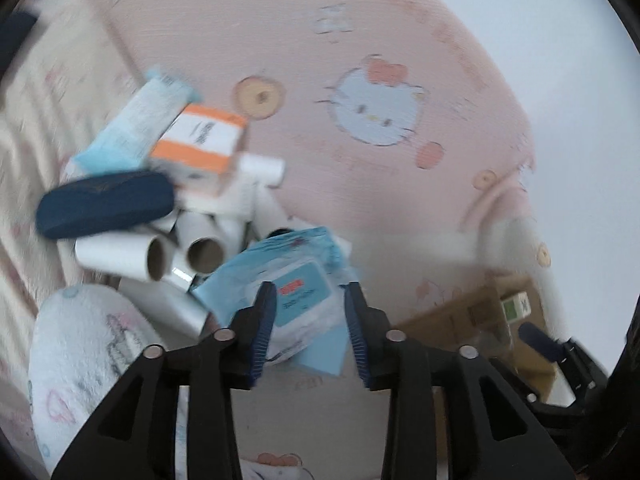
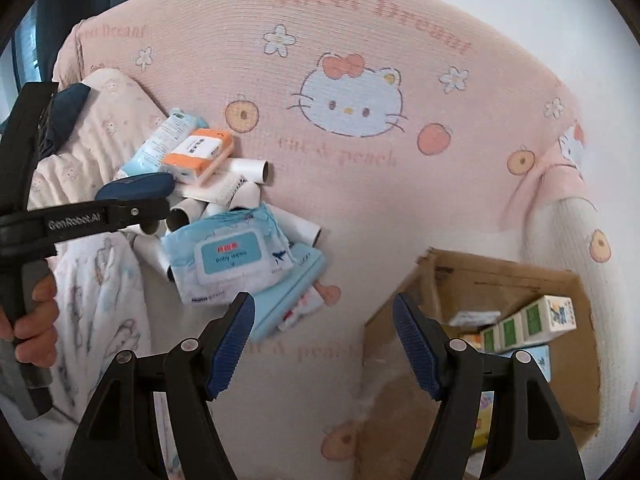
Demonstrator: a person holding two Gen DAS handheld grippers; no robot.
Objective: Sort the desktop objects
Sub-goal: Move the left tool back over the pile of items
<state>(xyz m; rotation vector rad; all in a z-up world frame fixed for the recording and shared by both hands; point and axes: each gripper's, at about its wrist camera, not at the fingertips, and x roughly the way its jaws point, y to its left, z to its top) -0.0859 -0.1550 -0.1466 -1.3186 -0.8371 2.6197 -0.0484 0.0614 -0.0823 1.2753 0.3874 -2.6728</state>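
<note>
Nearest the left wrist lens, the left gripper (image 1: 310, 298) stands partly open, its blue pads astride the baby-wipes pack (image 1: 296, 300) without pressing it; no item is held. Nearest the right wrist lens, the right gripper (image 2: 324, 322) stands wide open over bare pink cloth, empty. Only the right view shows a hand (image 2: 30, 320) on the left gripper's handle, and the cardboard box (image 2: 480, 276) interior with green-and-white cartons (image 2: 528, 324); the left view shows only a blurred part of that box (image 1: 460, 312). The wipes pack is pale blue and white with a blue flip lid, lying on a flat blue pack (image 2: 292, 296). Behind it lies a heap: white cardboard tubes (image 1: 160, 258), a dark blue case (image 1: 104, 204), an orange-and-white box (image 1: 200, 140) and a blue-ended tube pack (image 1: 136, 128). Farthest, the pink cartoon-cat cover (image 2: 360, 184) spreads beneath everything.
</note>
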